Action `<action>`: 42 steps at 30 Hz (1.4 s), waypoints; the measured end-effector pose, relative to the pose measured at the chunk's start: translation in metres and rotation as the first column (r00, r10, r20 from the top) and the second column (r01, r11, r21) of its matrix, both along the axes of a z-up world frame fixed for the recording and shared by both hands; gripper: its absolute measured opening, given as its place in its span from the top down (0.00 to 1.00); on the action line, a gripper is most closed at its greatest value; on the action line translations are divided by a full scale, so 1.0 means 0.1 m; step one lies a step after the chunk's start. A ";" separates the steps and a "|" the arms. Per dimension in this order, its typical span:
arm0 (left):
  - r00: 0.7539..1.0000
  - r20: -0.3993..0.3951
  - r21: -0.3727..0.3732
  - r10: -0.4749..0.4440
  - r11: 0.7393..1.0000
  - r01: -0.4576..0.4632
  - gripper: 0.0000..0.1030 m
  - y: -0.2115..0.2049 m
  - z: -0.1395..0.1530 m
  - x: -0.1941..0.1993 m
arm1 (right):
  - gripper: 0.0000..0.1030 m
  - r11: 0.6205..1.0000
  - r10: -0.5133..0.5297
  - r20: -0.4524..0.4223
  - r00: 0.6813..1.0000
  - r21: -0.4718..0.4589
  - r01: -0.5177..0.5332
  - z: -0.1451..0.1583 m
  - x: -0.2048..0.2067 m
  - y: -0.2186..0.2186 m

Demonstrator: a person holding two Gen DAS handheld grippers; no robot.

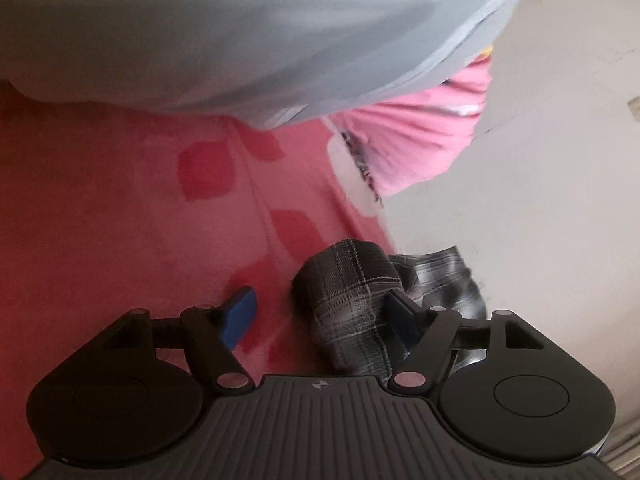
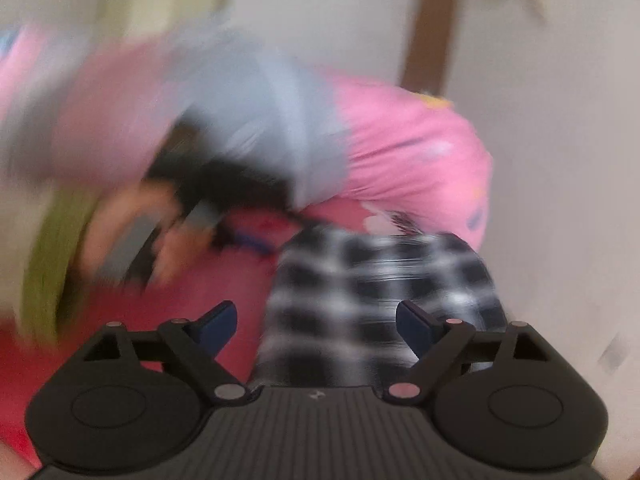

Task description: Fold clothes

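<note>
Releasing phase: both tongs stand open, nothing pinched. Plaid garment point(image 1: 356, 308) lies bunched on red bedding point(image 1: 120, 220), btwn left tongs point(image 1: 320, 316) fingers; right tongs point(image 2: 316, 324) directly over it. Re-grip at corners w/ cloth flattened first, avoid wrinkles.

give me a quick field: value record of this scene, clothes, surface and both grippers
surface: red patterned bedcover
nearest garment: black and white plaid cloth, bunched at the bedcover's edge
other garments: light grey-blue cloth lying over a pink cloth
left gripper: jaws apart, plaid cloth between them, not pinched
right gripper: jaws apart over the plaid cloth, not gripping it
background: pale wall
image quality: right wrist view heavily blurred
</note>
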State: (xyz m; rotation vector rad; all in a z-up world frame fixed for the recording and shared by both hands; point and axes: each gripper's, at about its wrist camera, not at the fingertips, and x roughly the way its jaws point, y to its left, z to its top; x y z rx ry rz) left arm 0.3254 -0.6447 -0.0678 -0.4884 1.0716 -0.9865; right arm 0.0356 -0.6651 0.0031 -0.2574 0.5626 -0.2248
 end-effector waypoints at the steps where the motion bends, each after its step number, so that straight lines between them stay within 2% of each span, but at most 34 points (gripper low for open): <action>1: 1.000 0.022 0.002 -0.006 1.000 0.006 0.32 -0.02 0.01 0.00 | 0.14 0.996 0.012 -0.037 0.999 -0.087 -0.015 -0.14 0.07 0.16; 3: 0.997 0.075 0.012 -0.023 1.000 0.022 0.39 -0.08 0.04 -0.01 | 0.15 0.971 -0.005 -0.089 0.996 -0.238 -0.017 -0.38 0.15 0.32; 4: 0.995 0.098 0.017 -0.031 0.999 0.029 0.47 -0.10 0.06 -0.02 | 0.18 0.951 -0.022 -0.110 0.994 -0.309 -0.013 -0.50 0.19 0.37; 5: 0.993 0.112 0.018 -0.035 0.999 0.033 0.55 -0.13 0.06 -0.02 | 0.26 0.935 -0.037 -0.127 0.991 -0.353 -0.010 -0.59 0.21 0.38; 6: 0.992 0.120 0.016 -0.038 0.999 0.036 0.59 -0.15 0.06 -0.03 | 0.29 0.932 -0.051 -0.136 0.989 -0.363 -0.002 -0.65 0.22 0.35; 7: 0.990 0.135 0.016 -0.039 0.999 0.038 0.68 -0.18 0.07 -0.04 | 0.35 0.936 -0.061 -0.137 0.989 -0.352 0.009 -0.67 0.22 0.31; 8: 0.987 0.153 0.017 -0.040 0.999 0.038 0.74 -0.20 0.09 -0.05 | 0.53 0.944 -0.068 -0.133 0.989 -0.329 0.020 -0.66 0.22 0.26; 10: 0.980 0.197 0.018 -0.041 0.999 0.038 0.78 -0.24 0.13 -0.09 | 0.87 0.953 -0.086 -0.121 0.989 -0.300 0.046 -0.64 0.20 0.18; 13: 0.970 0.242 -0.002 -0.030 1.000 0.031 0.81 -0.25 0.19 -0.11 | 0.93 0.931 -0.122 -0.068 0.990 -0.354 0.091 -0.44 0.09 0.16; 15: 0.970 0.240 -0.007 -0.025 1.000 0.028 0.81 -0.25 0.17 -0.10 | 0.93 0.909 -0.125 -0.067 0.990 -0.407 0.088 -0.40 0.06 0.21; 18: 0.968 0.248 0.017 -0.026 1.000 0.022 0.76 -0.22 0.08 -0.09 | 0.93 0.915 -0.095 -0.125 0.988 -0.401 0.037 -0.49 0.03 0.30; 20: 0.959 0.282 0.043 -0.024 0.999 0.013 0.53 -0.16 0.09 -0.12 | 0.92 0.912 -0.078 -0.157 0.984 -0.411 0.007 -0.68 0.03 0.36; 21: 0.951 0.308 0.053 -0.021 0.999 0.005 0.48 -0.13 0.13 -0.15 | 0.91 0.906 -0.079 -0.161 0.984 -0.422 0.004 -0.77 0.02 0.40; 22: 0.941 0.338 0.060 -0.017 0.998 -0.004 0.41 -0.09 0.17 -0.18 | 0.86 0.905 -0.079 -0.158 0.984 -0.425 0.005 -0.82 -0.01 0.42; 23: 0.930 0.367 0.067 -0.013 0.998 -0.013 0.39 -0.05 0.22 -0.20 | 0.79 0.913 -0.086 -0.139 0.986 -0.408 0.022 -0.80 -0.07 0.41; 26: 0.880 0.474 0.038 0.042 0.997 -0.068 0.36 0.11 0.41 -0.35 | 0.76 0.959 -0.134 -0.028 0.991 -0.256 0.122 -0.54 -0.39 0.27; 29: 0.809 0.586 0.008 0.054 0.997 -0.073 0.36 0.20 0.61 -0.62 | 0.76 0.969 -0.215 0.088 0.973 -0.103 0.224 -0.24 -0.60 -0.01; 31: 0.754 0.657 0.047 -0.021 0.999 -0.012 0.36 0.15 0.71 -0.86 | 0.76 0.961 -0.275 0.161 0.948 0.021 0.275 -0.05 -0.62 -0.28; 33: 0.706 0.699 0.101 -0.117 0.993 0.064 0.36 0.01 0.70 -1.10 | 0.76 0.945 -0.325 0.168 0.931 0.098 0.312 -0.04 -0.46 -0.55; 34: 0.692 0.704 0.138 -0.160 0.987 0.088 0.36 -0.07 0.66 -1.19 | 0.76 0.935 -0.349 0.166 0.922 0.133 0.330 -0.06 -0.37 -0.67; 36: 0.672 0.700 0.220 -0.241 0.968 0.118 0.36 -0.23 0.53 -1.34 | 0.77 0.910 -0.393 0.141 0.909 0.201 0.362 -0.14 -0.20 -0.91; 39: 0.660 0.681 0.330 -0.318 0.937 0.111 0.36 -0.40 0.29 -1.40 | 0.77 0.867 -0.417 -0.034 0.908 0.287 0.409 -0.57 -0.04 -1.20; 40: 0.655 0.683 0.339 -0.323 0.935 0.108 0.35 -0.41 0.23 -1.41 | 0.76 0.867 -0.416 -0.033 0.909 0.286 0.407 -0.62 -0.05 -1.21; 42: 0.658 0.684 0.322 -0.315 0.940 0.114 0.33 -0.39 0.20 -1.39 | 0.76 0.872 -0.420 -0.028 0.907 0.265 0.412 -0.43 -0.04 -1.19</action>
